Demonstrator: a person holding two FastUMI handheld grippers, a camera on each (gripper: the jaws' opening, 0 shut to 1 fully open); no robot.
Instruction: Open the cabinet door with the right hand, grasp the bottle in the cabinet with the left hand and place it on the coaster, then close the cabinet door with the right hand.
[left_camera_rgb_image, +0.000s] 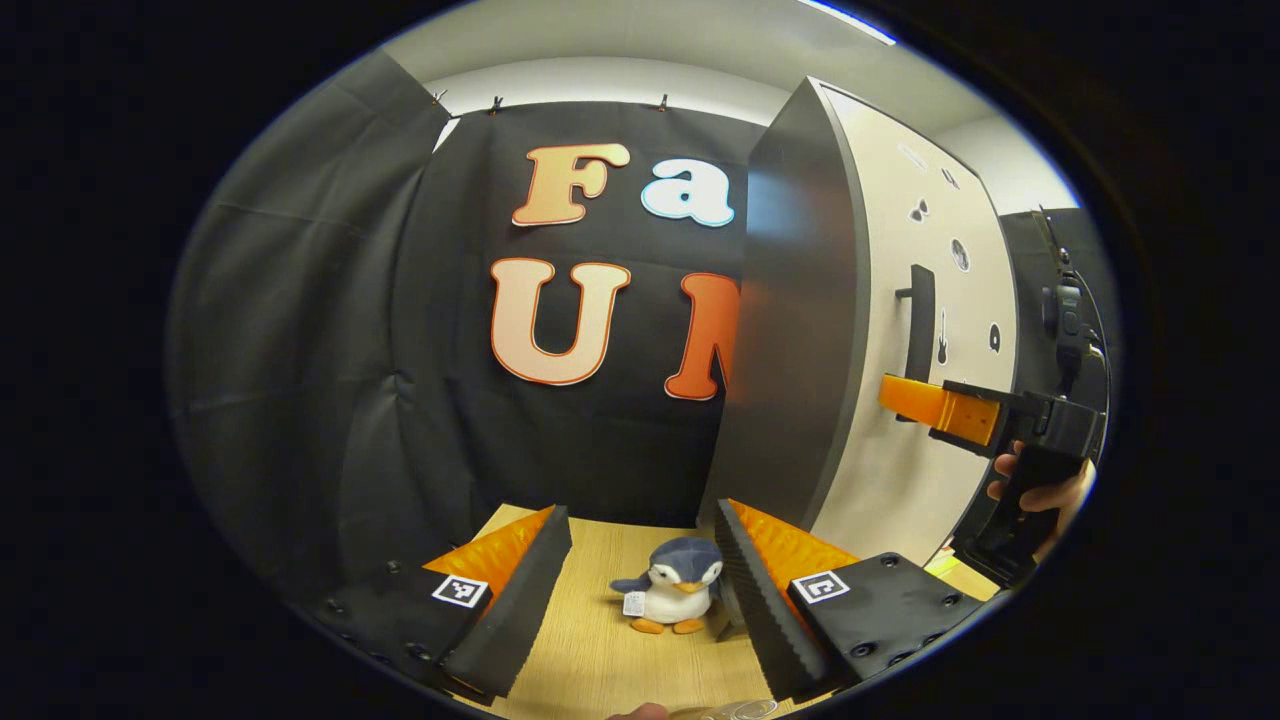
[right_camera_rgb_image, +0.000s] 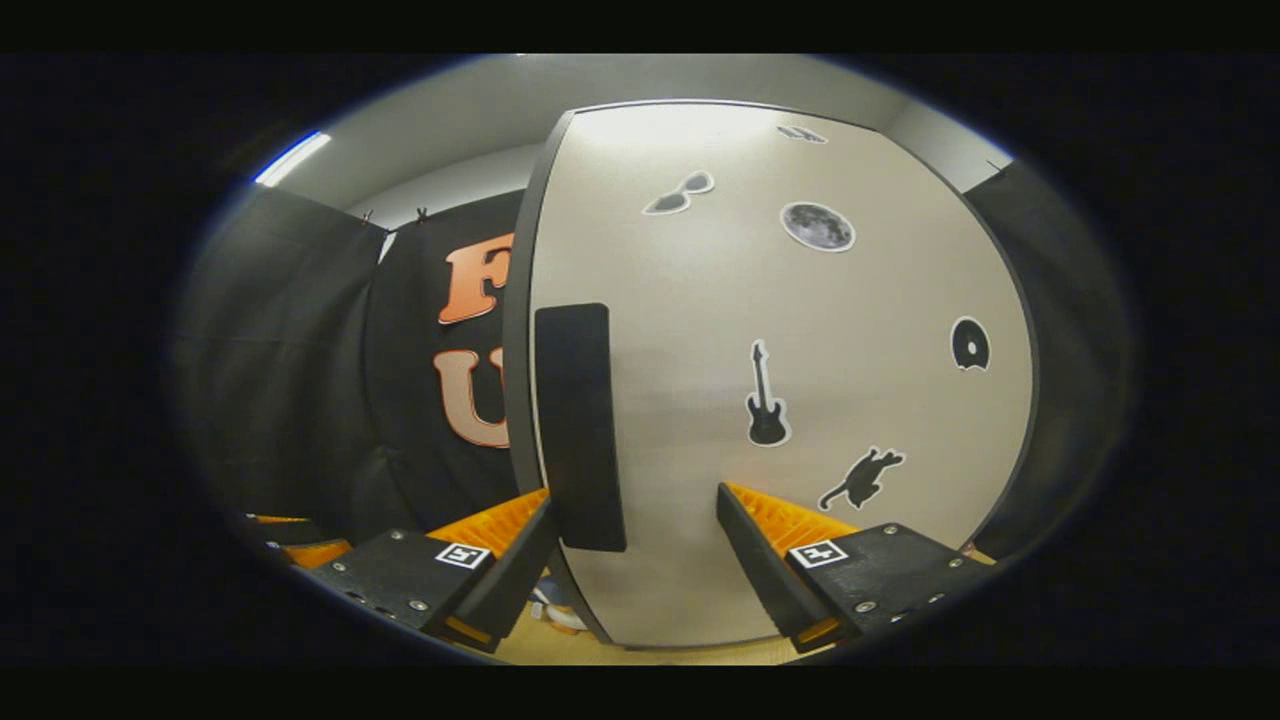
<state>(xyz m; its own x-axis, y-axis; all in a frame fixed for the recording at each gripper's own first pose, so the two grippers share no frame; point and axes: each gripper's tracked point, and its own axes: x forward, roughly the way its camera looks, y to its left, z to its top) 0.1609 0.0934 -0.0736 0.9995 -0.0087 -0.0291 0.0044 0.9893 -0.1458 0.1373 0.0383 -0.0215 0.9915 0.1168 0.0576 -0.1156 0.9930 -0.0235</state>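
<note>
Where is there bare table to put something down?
Bare wood lies left of the penguin toy, between it and the left gripper's finger. Right of the toy it is crowded: the other finger and the cabinet corner press close.

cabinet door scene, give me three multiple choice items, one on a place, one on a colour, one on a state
1. Where is the penguin toy?
A. on the table beside the cabinet
B. on top of the cabinet
C. held in the right claw

2. What colour is the door handle?
A. red
B. black
C. white

3. How is the right claw?
A. shut on the handle
B. shut on the toy
C. open

Answers:
1 A: the penguin toy stands on the table near the foot of the cabinet.
2 B: the handle is a black bar on the pale cabinet door.
3 C: the right claw has its fingers spread, with the handle between them.
</note>
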